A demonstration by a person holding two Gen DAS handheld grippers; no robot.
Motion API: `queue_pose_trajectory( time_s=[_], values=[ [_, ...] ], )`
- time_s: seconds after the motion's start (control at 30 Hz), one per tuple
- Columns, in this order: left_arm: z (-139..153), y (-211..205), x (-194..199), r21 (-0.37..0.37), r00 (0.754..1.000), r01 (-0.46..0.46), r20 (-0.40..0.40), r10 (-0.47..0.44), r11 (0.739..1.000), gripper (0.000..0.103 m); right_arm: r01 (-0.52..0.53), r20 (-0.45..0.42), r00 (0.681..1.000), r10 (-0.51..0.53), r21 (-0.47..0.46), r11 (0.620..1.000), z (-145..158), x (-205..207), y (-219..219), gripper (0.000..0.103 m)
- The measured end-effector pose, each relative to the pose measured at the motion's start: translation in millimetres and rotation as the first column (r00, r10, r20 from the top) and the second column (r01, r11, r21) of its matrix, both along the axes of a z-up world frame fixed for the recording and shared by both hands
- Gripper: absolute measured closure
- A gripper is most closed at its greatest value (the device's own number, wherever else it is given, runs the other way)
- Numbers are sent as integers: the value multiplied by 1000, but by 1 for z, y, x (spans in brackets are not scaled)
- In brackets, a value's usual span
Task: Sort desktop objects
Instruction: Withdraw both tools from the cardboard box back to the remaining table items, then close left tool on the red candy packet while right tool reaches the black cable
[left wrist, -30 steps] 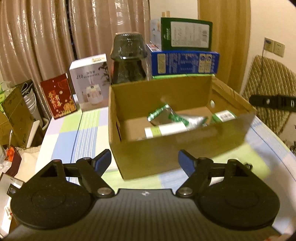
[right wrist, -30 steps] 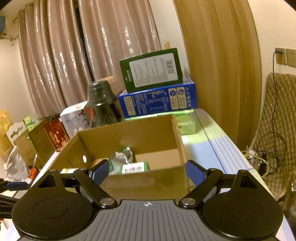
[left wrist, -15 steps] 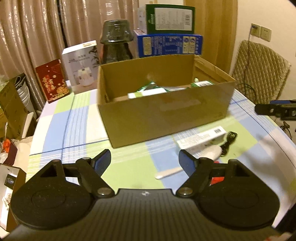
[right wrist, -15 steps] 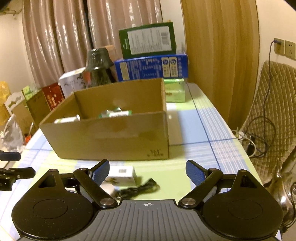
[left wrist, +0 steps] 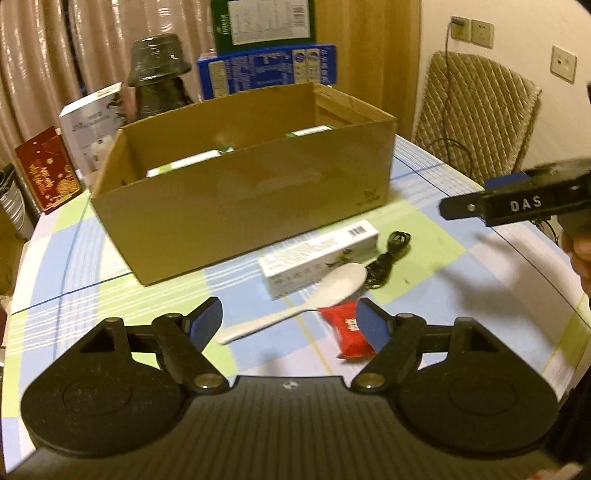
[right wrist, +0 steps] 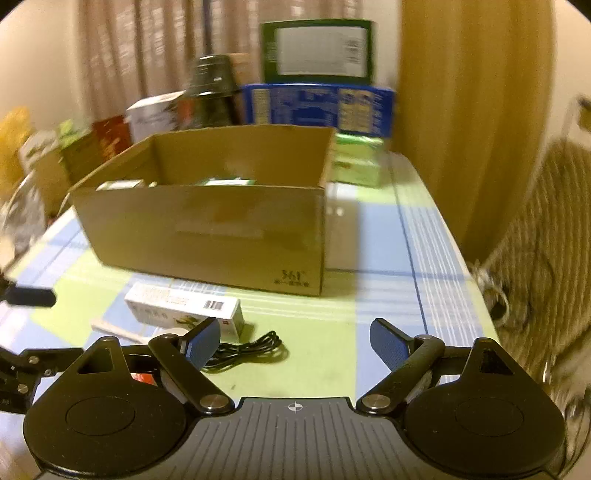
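Note:
An open cardboard box [left wrist: 258, 192] stands on the checked tablecloth with green and white packets inside; it also shows in the right wrist view [right wrist: 221, 221]. In front of it lie a long white carton [left wrist: 317, 254], a white spoon [left wrist: 295, 306], a red snack packet [left wrist: 349, 332] and a coiled black cable [left wrist: 388, 254]. My left gripper [left wrist: 290, 321] is open and empty just above the spoon and red packet. My right gripper [right wrist: 295, 341] is open and empty above the cable [right wrist: 247, 350], with the carton [right wrist: 184, 306] to its left.
Stacked boxes, blue [left wrist: 266, 70] and green [left wrist: 262, 22], a dark wrapped object [left wrist: 159, 81], a white box [left wrist: 92, 125] and a red box [left wrist: 48, 170] stand behind the cardboard box. A quilted chair [left wrist: 476, 114] is at the right. The table edge runs close on the right.
Both grippers have pulled back from over the box towards the near table edge. The carton, spoon, red packet and cable have come into view. Both stayed open.

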State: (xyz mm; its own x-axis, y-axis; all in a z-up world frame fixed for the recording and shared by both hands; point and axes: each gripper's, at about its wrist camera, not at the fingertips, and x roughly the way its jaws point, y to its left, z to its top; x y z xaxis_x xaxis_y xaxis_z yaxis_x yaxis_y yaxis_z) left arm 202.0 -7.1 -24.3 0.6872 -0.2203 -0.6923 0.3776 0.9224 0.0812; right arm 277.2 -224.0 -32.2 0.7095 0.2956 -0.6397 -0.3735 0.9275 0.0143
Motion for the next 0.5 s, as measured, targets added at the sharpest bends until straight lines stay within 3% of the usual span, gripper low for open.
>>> queue_pose_trajectory(
  time_s=[0.27,0.5],
  values=[
    [-22,-21,4,6,999,39,-28,-38,999,29,-104,-10,995,104,-21,994,-8,4,11,22],
    [-44,-38,12,13,997,58,-61,-57,998,44,-111,-45,993,108,-57,992,-18,15,11,23]
  ],
)
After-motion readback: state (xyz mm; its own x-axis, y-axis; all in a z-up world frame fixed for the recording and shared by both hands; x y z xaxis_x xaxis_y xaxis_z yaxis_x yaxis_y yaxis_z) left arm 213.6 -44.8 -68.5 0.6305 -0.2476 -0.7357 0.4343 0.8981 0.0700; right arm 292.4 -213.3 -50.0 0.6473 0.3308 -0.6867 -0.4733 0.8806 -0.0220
